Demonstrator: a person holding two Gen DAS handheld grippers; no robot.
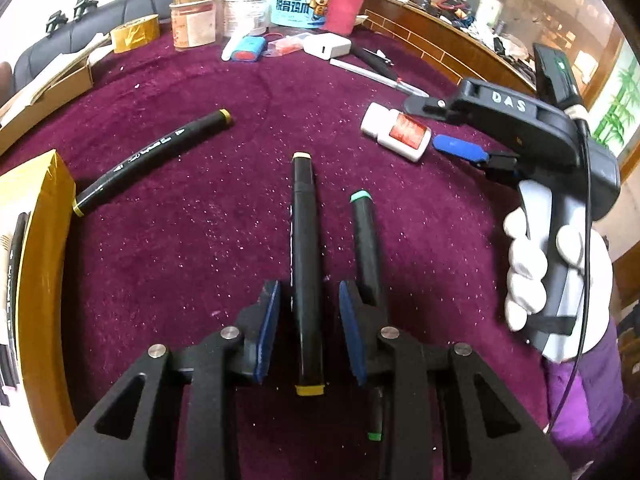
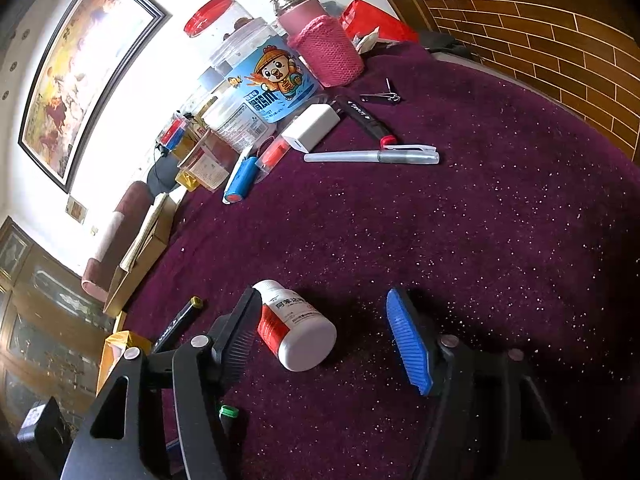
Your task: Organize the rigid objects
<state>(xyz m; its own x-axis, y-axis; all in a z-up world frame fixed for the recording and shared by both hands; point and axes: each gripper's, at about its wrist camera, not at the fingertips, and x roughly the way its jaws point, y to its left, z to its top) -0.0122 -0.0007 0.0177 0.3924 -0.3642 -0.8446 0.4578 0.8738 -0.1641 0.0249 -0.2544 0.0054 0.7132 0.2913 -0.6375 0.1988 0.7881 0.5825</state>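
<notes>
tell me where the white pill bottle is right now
The white pill bottle lies on its side on the purple cloth, between the open fingers of the right hand-held gripper, beside its left finger.

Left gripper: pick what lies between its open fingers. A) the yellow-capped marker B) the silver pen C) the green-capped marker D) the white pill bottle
A: the yellow-capped marker runs lengthwise between the blue pads of the left gripper, jaws apart and not touching it.

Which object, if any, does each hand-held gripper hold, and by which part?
Neither holds anything: the left hand-held gripper straddles a marker untouched; the right hand-held gripper, open, flanks a pill bottle.
</notes>
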